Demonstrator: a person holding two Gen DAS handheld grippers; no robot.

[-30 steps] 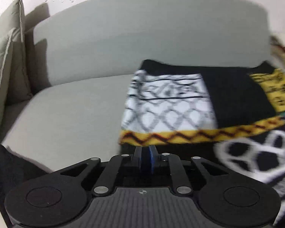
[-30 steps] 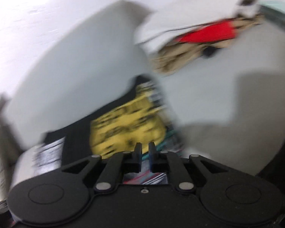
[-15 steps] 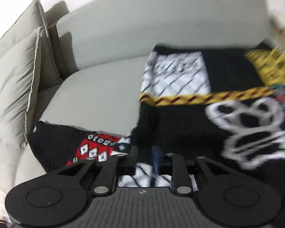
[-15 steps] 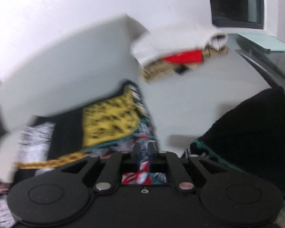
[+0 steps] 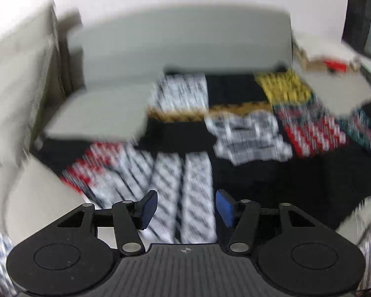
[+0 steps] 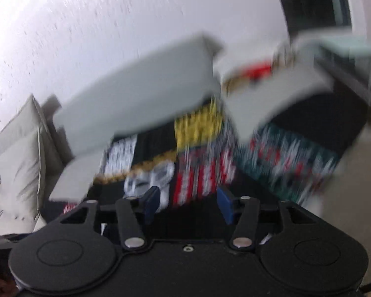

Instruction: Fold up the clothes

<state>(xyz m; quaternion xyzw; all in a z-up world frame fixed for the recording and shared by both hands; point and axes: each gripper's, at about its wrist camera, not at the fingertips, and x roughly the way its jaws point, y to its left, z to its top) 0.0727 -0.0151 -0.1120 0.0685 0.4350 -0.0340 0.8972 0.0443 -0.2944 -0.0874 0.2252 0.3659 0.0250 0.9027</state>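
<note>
Grey sofa (image 5: 180, 42) against white wall (image 6: 111, 24) (dark window (image 5: 366, 12) at right).

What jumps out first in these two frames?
The loud patchwork garment spread across the grey sofa seat, with black, white, yellow and red panels. Both the left tongs and right tongs hang open above it, gripping nothing. A blurred clothes pile sits at the sofa's far end.

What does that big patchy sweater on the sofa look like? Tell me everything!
The sweater looks knitted, mostly black with patches: white with dark lines, yellow, red and white, green, and a blurry white shape in the middle. It lies spread flat on the grey sofa, a sleeve stretched to each side. Both grippers are open, gripping nothing.
</note>
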